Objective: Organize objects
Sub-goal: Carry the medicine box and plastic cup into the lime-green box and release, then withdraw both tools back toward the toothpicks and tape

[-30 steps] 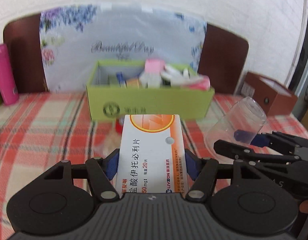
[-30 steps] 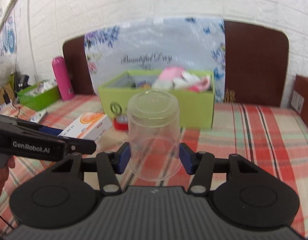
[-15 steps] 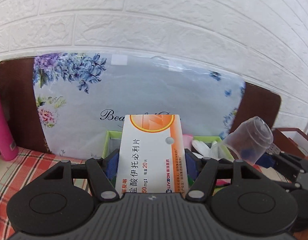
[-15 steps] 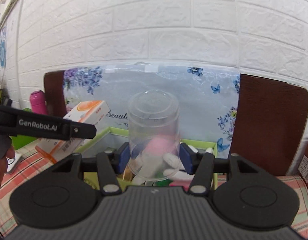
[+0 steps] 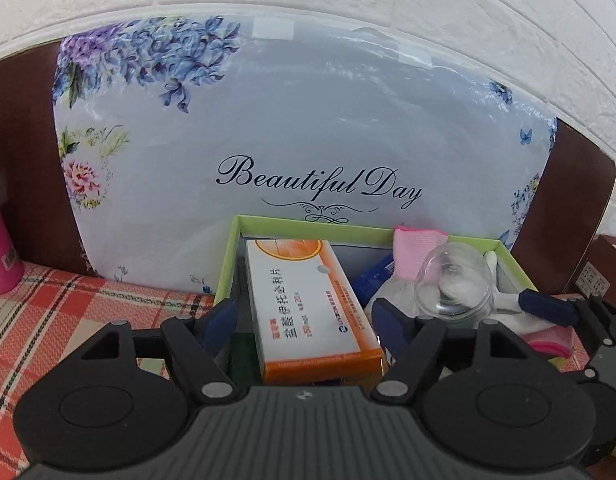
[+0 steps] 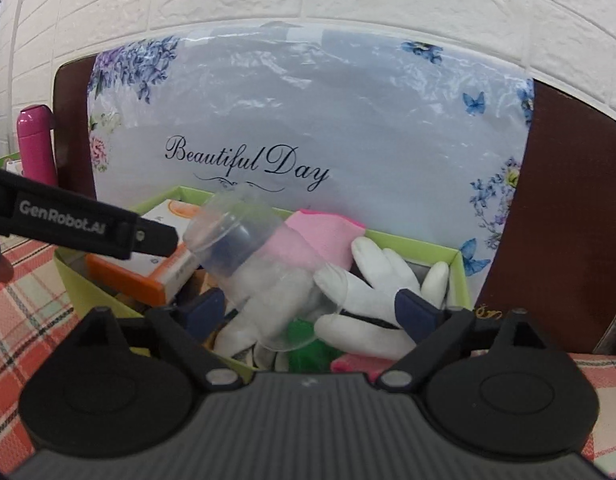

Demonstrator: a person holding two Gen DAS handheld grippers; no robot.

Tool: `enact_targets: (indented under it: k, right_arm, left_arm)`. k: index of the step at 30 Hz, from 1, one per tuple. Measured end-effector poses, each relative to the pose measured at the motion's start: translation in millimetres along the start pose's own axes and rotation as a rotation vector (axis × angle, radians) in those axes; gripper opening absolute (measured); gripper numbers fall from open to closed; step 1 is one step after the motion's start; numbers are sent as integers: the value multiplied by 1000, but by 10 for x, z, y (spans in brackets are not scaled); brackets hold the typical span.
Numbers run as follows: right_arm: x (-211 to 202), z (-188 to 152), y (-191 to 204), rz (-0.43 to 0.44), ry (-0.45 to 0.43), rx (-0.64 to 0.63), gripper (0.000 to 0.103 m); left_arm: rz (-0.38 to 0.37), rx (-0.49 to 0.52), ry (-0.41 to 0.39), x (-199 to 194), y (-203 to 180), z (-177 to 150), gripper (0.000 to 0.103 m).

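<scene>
Both drops go into the green box on the plaid table. Pull straight back, don't clip its rim. Medicine box lies inside, clear of your left claw, whose jaws are opening. Clear cup tips onto the white glove; right claw is opening, nothing gripped.

Medicine box and clear cup inside green box.
</scene>
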State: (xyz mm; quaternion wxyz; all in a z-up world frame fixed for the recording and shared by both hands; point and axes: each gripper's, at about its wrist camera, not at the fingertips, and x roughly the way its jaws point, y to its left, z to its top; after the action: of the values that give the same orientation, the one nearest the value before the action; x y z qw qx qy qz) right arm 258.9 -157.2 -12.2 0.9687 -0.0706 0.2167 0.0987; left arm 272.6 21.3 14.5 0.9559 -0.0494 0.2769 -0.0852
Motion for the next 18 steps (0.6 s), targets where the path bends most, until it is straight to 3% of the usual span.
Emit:
enact_targets:
  k: [11,18]
  right_arm:
    - [-441,124,-61,-22,-59,36,103]
    - [-952,-41,27,16,-72,61,103]
  left_arm:
    - [19,-17,-44,-407,-47,-20,81]
    - [20,11,-57,-841,-182,-189,83]
